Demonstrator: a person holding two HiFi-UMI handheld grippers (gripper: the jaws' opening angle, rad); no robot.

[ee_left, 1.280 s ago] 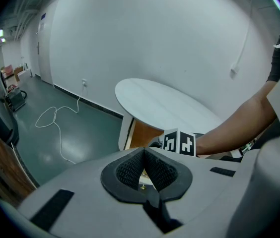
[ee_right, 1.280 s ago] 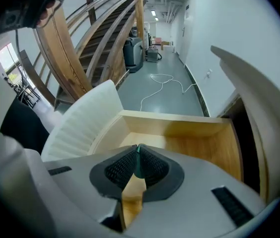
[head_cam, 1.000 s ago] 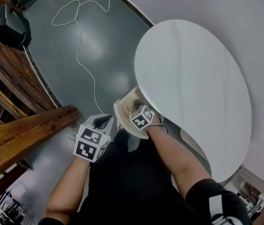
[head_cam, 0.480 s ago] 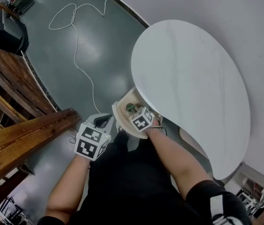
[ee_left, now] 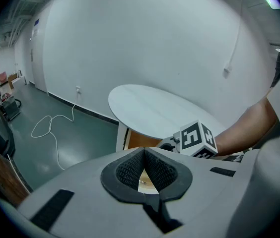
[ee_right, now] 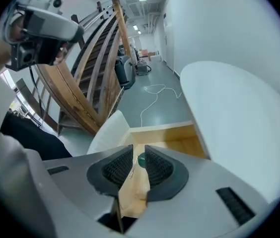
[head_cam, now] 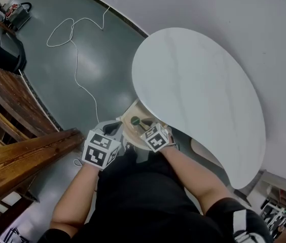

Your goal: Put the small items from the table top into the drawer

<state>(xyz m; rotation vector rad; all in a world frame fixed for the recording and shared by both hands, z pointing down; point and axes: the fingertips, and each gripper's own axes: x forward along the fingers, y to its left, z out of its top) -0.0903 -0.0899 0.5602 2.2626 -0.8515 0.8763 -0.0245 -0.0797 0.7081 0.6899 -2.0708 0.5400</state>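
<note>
The white oval table top (head_cam: 199, 95) is bare. Under its near edge a wooden drawer (head_cam: 139, 110) stands pulled out, and a small round green item (head_cam: 135, 120) lies on its floor. My right gripper (head_cam: 148, 128) hangs just above the drawer. Its jaws have just been opening and stand open (ee_right: 139, 151) with nothing between them; the green item (ee_right: 141, 159) shows through the gap, below. My left gripper (head_cam: 112, 129) is beside the drawer's front at the left. Its tips (ee_left: 143, 155) meet, shut on nothing.
A white cable (head_cam: 77, 49) loops over the dark green floor. Wooden stair rails (head_cam: 11, 115) fill the left side, with a black case (head_cam: 3, 47) behind them. The drawer's white front panel (ee_right: 110, 133) faces the person, whose body fills the lower head view.
My right gripper has opened and risen from the drawer, and the green item lies uncovered on the drawer floor. My left gripper has lifted slightly.
</note>
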